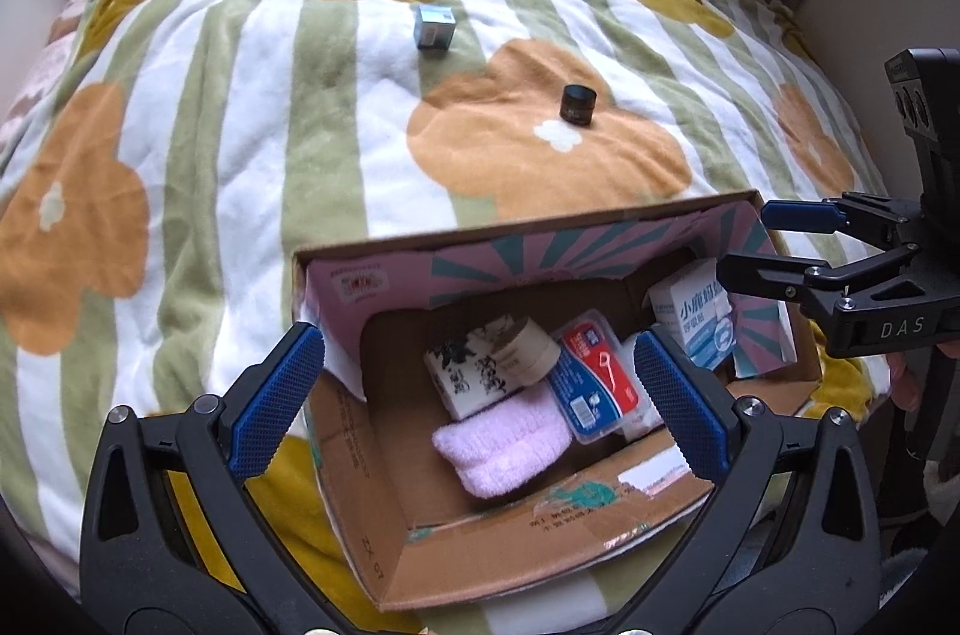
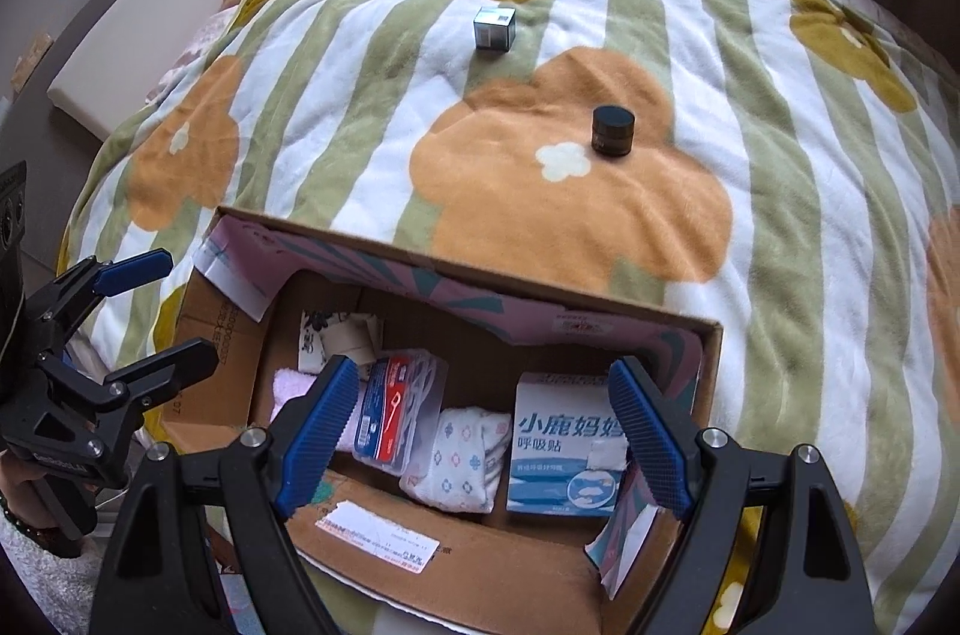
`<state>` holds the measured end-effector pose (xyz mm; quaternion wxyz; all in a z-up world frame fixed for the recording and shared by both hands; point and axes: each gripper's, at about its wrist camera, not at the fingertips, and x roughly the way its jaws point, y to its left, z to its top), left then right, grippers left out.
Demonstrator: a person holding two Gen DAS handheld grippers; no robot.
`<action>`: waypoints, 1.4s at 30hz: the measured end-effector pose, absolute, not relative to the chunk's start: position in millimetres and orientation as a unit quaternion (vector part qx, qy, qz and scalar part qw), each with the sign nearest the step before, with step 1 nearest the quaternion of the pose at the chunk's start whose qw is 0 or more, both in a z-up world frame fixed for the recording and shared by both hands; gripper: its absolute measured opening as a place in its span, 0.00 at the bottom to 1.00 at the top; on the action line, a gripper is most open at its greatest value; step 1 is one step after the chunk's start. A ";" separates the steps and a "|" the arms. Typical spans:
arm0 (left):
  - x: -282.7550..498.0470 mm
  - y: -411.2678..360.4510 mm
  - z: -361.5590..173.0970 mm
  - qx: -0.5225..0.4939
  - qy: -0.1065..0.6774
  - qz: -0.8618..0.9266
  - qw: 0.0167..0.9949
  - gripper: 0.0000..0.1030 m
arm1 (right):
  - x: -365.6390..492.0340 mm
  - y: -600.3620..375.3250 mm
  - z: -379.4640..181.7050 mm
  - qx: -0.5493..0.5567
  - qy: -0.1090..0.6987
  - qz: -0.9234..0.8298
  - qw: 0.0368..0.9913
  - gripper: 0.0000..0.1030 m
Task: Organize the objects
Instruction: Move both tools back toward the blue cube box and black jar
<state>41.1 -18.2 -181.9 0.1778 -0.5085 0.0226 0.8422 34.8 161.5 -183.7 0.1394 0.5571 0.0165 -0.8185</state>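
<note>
Claws on both sides hang over an open cardboard box [image 2: 708, 365] lying on a flower-patterned blanket [image 2: 780, 191]. The left claw [image 1: 480, 395] stands with jaws spread wide and nothing between them; below it in the box lie a pink towel [image 1: 504, 449], a red-and-blue plastic case [image 1: 591, 383] and a black-and-white printed pack [image 1: 474, 371]. The right claw [image 2: 483, 443] is likewise spread wide and empty, directly above a white-and-blue carton [image 2: 564, 449] and a patterned cloth [image 2: 462, 455]. Beyond both claws, out on the blanket, a small dark jar [image 2: 612, 131] stands upright; farther off sits a small silver-blue box [image 2: 495, 27], well apart from the jar.
</note>
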 end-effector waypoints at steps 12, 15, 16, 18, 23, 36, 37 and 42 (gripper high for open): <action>-19.0 -25.2 -155.6 -0.486 0.032 0.851 0.196 1.00 | -2.3 162.3 -150.0 0.510 0.037 -0.857 0.064 0.80; -42.0 -24.5 -147.7 -0.468 0.055 0.856 0.212 1.00 | -20.3 167.3 -143.5 0.505 0.030 -0.861 0.057 0.80; -50.2 -24.2 -145.3 -0.460 0.063 0.858 0.218 1.00 | -26.1 168.5 -142.1 0.504 0.031 -0.862 0.052 0.80; -70.4 -22.3 -142.3 -0.446 0.078 0.861 0.232 1.00 | -40.5 169.6 -141.6 0.503 0.037 -0.863 0.040 0.80; -123.6 -14.4 -144.3 -0.420 0.098 0.862 0.266 1.00 | -73.8 173.3 -146.4 0.502 0.024 -0.864 0.028 0.80; -243.4 20.7 -225.4 -0.437 0.093 0.837 0.317 1.00 | -146.2 181.4 -204.2 0.559 0.006 -0.829 0.006 0.80; -251.1 23.8 -234.8 -0.443 0.088 0.835 0.316 1.00 | -149.5 183.4 -208.6 0.564 0.001 -0.826 0.005 0.80; -272.7 36.5 -268.9 -0.445 0.088 0.838 0.304 1.00 | -163.1 188.1 -227.2 0.582 -0.001 -0.813 -0.002 0.78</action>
